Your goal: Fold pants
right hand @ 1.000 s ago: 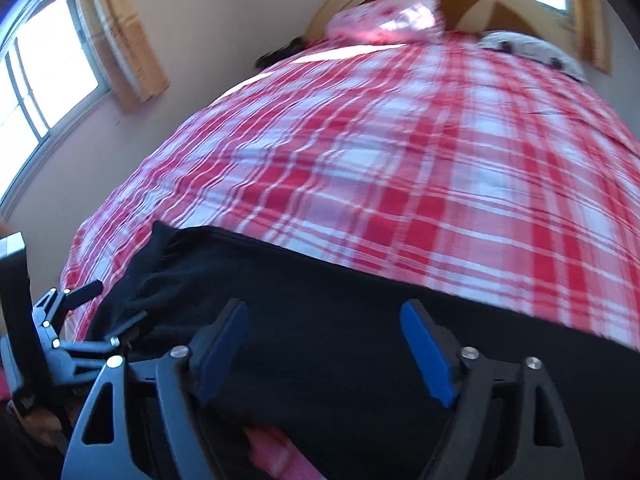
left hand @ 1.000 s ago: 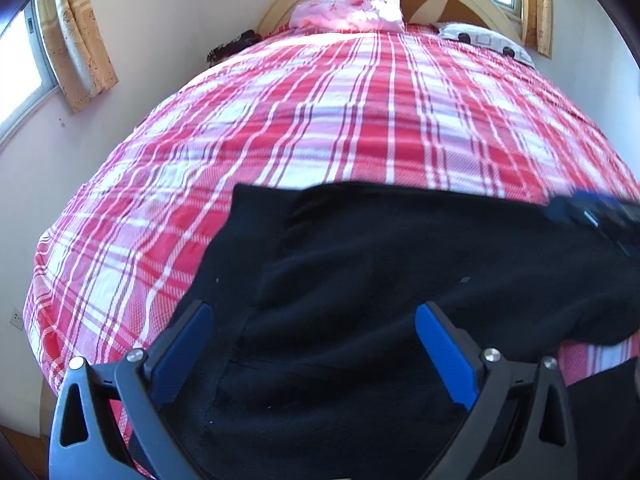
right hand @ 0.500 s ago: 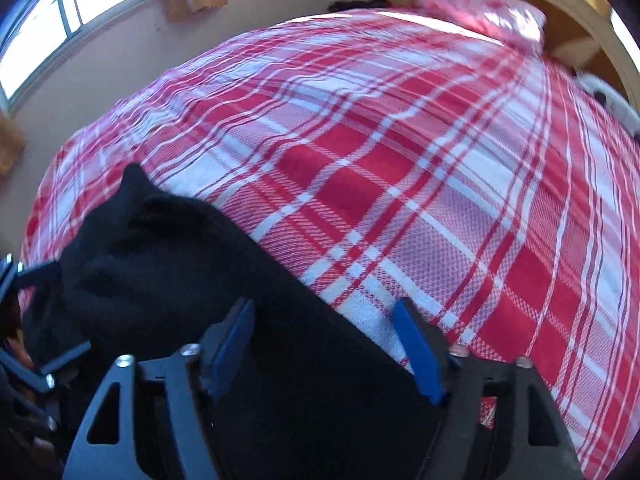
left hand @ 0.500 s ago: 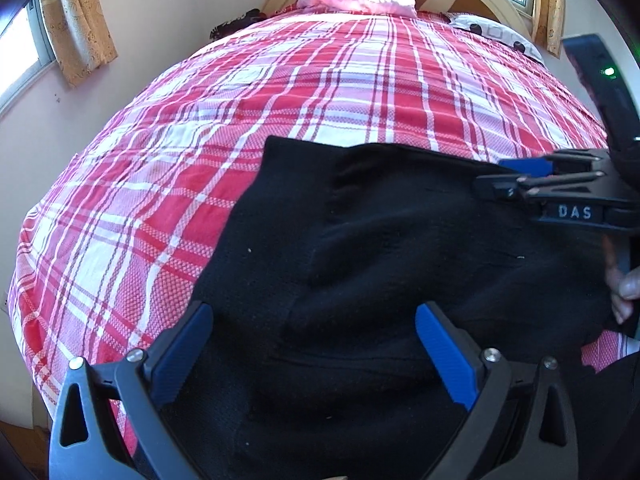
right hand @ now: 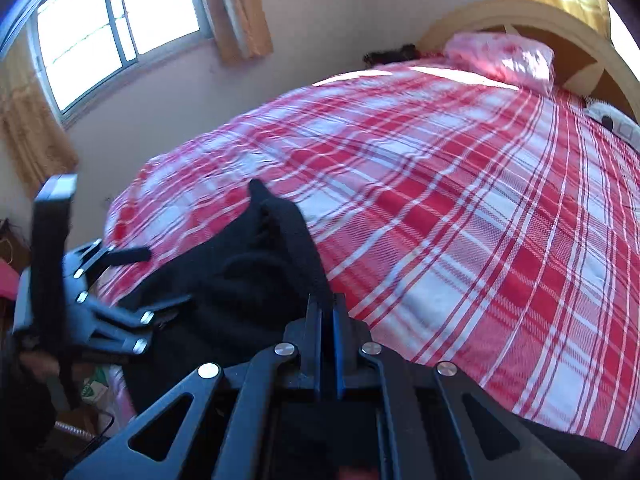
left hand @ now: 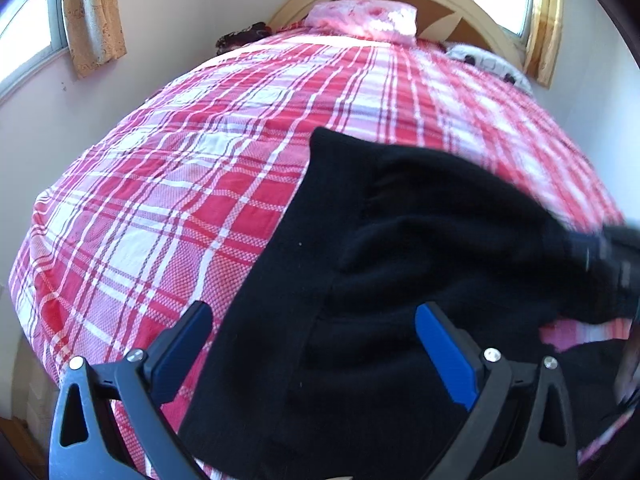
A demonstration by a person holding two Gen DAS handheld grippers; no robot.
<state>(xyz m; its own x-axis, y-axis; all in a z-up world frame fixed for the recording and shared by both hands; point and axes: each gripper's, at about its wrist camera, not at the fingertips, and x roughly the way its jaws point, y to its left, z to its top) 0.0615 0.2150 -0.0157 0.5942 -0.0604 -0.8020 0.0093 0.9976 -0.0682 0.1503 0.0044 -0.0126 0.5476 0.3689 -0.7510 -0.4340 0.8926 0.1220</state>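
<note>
Black pants (left hand: 400, 264) lie bunched at the near edge of a bed with a red and white plaid cover (left hand: 208, 184). My left gripper (left hand: 312, 340) is open, its blue pads either side of the fabric just above it. My right gripper (right hand: 326, 312) is shut on the edge of the black pants (right hand: 256, 272), with the fabric rising in a fold ahead of it. The left gripper also shows in the right wrist view (right hand: 120, 296) at the left. The right gripper is a dark blur at the right edge of the left wrist view (left hand: 608, 256).
A pink pillow (left hand: 364, 18) and a wooden headboard (left hand: 452, 4) stand at the far end of the bed. Curtained windows (right hand: 116, 32) are on the left wall. A patterned pillow (left hand: 488, 66) lies at the far right. Floor clutter shows at the lower left (right hand: 92, 388).
My right gripper has closed on the pants edge and pulled the fabric up into a fold. The left gripper stays open and has shifted slightly left over the pants.
</note>
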